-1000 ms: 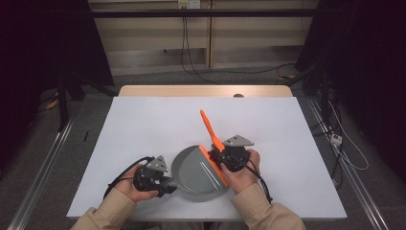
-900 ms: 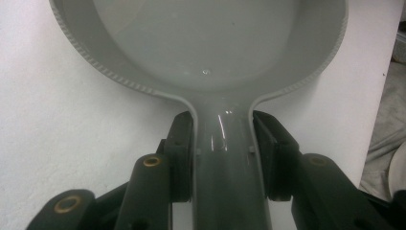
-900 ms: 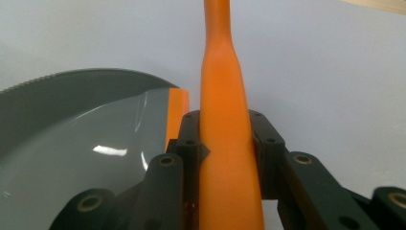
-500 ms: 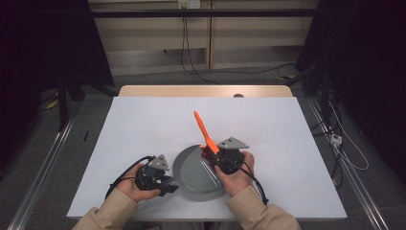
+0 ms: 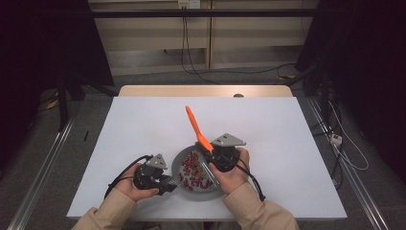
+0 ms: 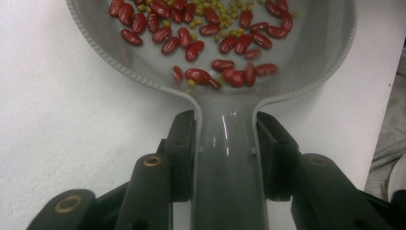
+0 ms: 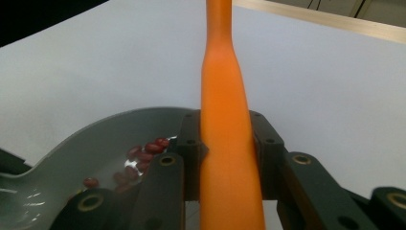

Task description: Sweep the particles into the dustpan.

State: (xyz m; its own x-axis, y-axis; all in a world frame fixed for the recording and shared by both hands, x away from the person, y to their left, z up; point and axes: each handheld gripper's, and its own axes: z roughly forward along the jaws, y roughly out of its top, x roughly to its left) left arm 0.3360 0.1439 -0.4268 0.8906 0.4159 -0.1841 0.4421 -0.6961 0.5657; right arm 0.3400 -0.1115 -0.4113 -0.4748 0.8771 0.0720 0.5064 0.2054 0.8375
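Note:
A grey pan (image 5: 181, 164) lies near the table's front edge, holding red beans (image 5: 192, 165) and small yellowish ones (image 6: 207, 6). My left gripper (image 5: 171, 184) is shut on the pan handle (image 6: 225, 158), which runs straight between its jaws. My right gripper (image 5: 209, 149) hovers at the pan's right rim, shut on an orange utensil (image 5: 194, 125) whose handle slants up and to the far left. In the right gripper view the orange utensil (image 7: 224, 124) rises between the jaws, with the pan (image 7: 95, 139) low at left. The hand hides the utensil's lower end.
The white tabletop (image 5: 287, 139) stretches wide behind and to both sides of the pan. A wooden strip (image 5: 206, 91) runs along its far edge, with a small dark object (image 5: 238, 95) on it. Metal floor rails flank the table.
My right gripper has moved left and nearer with the orange utensil, ending at the pan's rim. Red beans now show in the pan, which looked plain grey before. The left gripper stayed put.

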